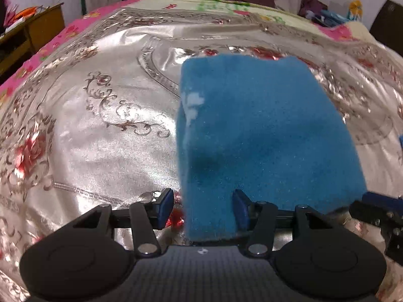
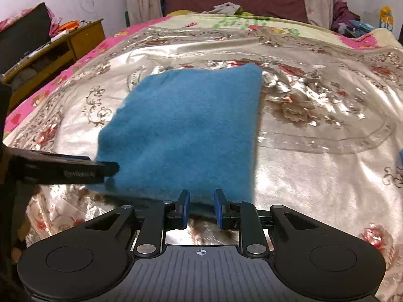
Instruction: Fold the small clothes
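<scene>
The blue fleece cloth (image 2: 186, 128) lay folded on the shiny floral bedspread (image 2: 314, 166) of the bed. The left claw (image 1: 201, 207) was spread wide across its near-left corner; the right claw (image 2: 201, 209) stood slightly parted at its near edge, gripping nothing.

A small blue fleece garment (image 2: 186, 130) lies folded into a rough rectangle on the shiny floral bedspread (image 2: 314, 166), near its middle. Its fuzzy surface is mostly flat, with a pale patch (image 1: 194, 100) near one side edge, and the near edge is slightly raised.
</scene>
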`<state>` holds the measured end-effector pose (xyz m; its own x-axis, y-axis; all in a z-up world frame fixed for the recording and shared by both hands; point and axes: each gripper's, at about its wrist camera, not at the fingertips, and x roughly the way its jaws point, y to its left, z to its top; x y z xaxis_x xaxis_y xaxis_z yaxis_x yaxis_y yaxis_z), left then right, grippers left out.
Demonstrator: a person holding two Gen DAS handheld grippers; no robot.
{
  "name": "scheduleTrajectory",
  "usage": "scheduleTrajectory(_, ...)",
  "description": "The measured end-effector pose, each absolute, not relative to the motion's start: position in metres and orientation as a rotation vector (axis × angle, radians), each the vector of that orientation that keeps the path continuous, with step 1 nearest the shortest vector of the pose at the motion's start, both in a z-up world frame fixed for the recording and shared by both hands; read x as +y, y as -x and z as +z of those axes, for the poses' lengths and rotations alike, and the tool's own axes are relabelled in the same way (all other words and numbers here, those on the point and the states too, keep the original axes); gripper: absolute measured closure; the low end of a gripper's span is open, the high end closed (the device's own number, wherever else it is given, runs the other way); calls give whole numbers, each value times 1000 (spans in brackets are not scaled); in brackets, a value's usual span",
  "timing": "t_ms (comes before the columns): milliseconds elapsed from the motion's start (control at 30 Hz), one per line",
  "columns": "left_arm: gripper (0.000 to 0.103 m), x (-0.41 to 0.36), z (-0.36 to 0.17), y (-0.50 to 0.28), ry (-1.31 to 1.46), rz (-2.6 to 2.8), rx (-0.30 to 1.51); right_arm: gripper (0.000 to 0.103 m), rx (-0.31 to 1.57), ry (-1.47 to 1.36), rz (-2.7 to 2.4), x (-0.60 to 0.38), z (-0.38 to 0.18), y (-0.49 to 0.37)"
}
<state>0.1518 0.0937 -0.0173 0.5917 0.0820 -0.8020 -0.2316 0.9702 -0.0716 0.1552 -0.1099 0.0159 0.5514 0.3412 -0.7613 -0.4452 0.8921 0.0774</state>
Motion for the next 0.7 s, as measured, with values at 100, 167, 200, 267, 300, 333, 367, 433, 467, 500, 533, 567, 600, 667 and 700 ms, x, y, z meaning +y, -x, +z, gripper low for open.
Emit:
scheduleTrajectory(100, 47, 88, -6, -144, 157, 171, 884, 82, 856, 139, 448, -114, 18, -150)
scheduleTrajectory(167, 47, 85, 2, -137, 154, 160, 856, 82, 851, 136, 444, -115, 20, -148)
scheduleTrajectory(200, 47, 84, 6, -135, 159, 155, 849, 82, 848, 133, 444, -116, 21, -147)
scheduleTrajectory(267, 47, 82, 11, -131, 171, 142, 836, 82, 837, 140, 442, -115, 24, -144)
scheduleTrajectory(300, 47, 82, 14, -129, 175, 139, 832, 81, 830, 148, 440, -115, 25, -143)
scheduleTrajectory(333, 47, 81, 16, -127, 177, 137, 829, 77, 825, 154, 436, -115, 26, -142)
scheduleTrajectory(367, 46, 80, 18, -125, 179, 134, 828, 76, 821, 156, 433, -115, 27, -141)
scheduleTrajectory(433, 46, 77, 20, -121, 182, 126, 826, 75, 815, 156, 425, -117, 29, -141)
scheduleTrajectory(467, 45, 76, 21, -119, 184, 123, 827, 75, 810, 159, 420, -117, 29, -141)
scheduleTrajectory(500, 44, 74, 21, -116, 186, 122, 829, 75, 807, 165, 413, -118, 29, -141)
scheduleTrajectory(533, 44, 73, 20, -114, 183, 125, 831, 75, 804, 177, 404, -118, 29, -142)
scheduleTrajectory(567, 43, 71, 20, -113, 175, 132, 833, 75, 796, 194, 391, -117, 29, -141)
scheduleTrajectory(600, 40, 68, 18, -111, 159, 145, 836, 75, 790, 206, 382, -118, 28, -142)
scheduleTrajectory(667, 37, 64, 15, -108, 136, 160, 843, 75, 788, 211, 373, -119, 26, -142)
scheduleTrajectory(700, 37, 64, 13, -107, 137, 160, 848, 74, 793, 205, 374, -120, 25, -142)
